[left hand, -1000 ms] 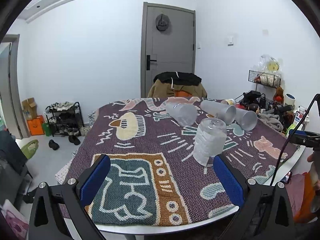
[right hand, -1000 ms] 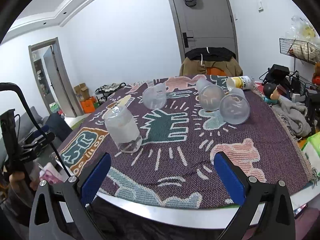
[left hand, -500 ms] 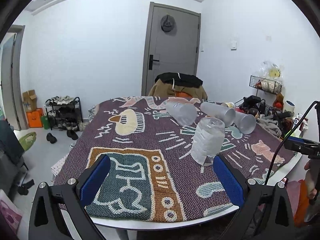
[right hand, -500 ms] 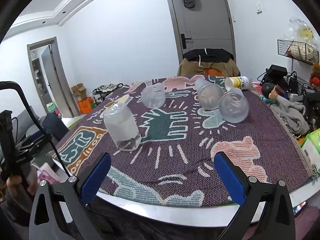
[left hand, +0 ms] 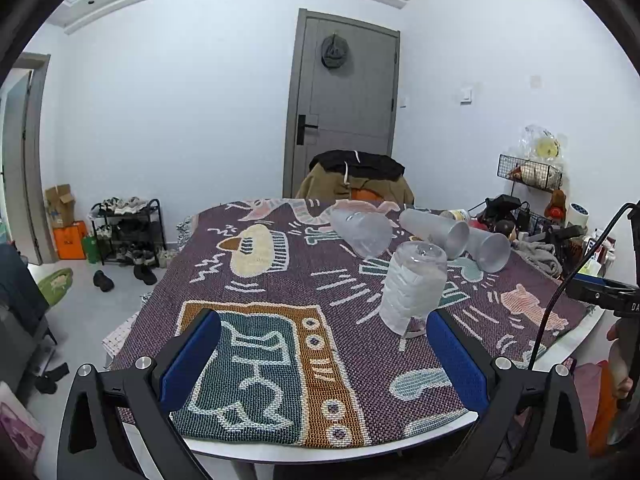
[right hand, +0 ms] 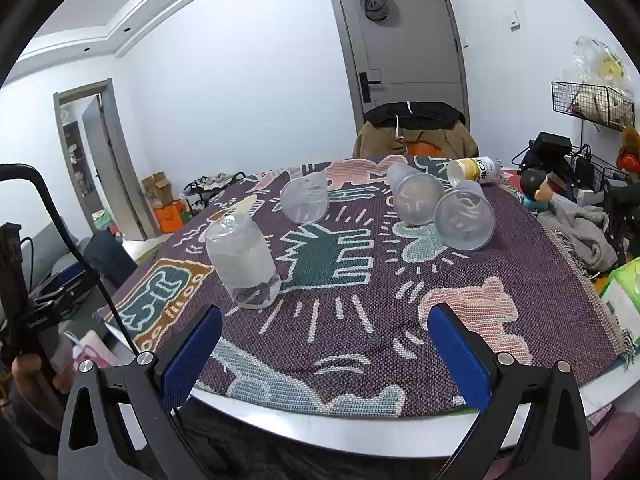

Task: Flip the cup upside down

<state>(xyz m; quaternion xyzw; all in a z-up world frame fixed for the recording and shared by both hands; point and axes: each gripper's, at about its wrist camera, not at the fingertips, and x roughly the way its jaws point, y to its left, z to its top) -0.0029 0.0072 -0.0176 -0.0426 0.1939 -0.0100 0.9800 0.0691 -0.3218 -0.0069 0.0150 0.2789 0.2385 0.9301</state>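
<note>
The cup (left hand: 414,290) (right hand: 243,259), a clear ridged plastic tumbler, stood upside down on the patterned woven cloth (left hand: 280,280) (right hand: 400,300) that covered the round table (right hand: 360,432), its closed base uppermost and its rim on the fabric. It sat toward the near side of the table, apart from the other cups.

Farther back, three frosted cups lay on their sides. One (left hand: 360,228) (right hand: 305,197) lay alone near the middle of the cloth. The other two (left hand: 434,227) (right hand: 416,196) and (left hand: 488,245) (right hand: 464,220) lay close together, mouths turned toward the right wrist camera. A yellow-labelled can (right hand: 474,170) lay on its side just behind them.

The left gripper (left hand: 322,356) was held at the near table edge with its blue-padded jaws spread wide and nothing between them; the upturned cup stood just beyond its right pad. The right gripper (right hand: 324,354) was likewise at the table edge, jaws wide apart and empty, with the cup ahead and to its left.

Beyond the table stood a chair draped with jackets (left hand: 356,180) (right hand: 414,130) before a grey door (left hand: 346,108) (right hand: 400,36). A shoe rack (left hand: 128,226) stood by the left wall.
</note>
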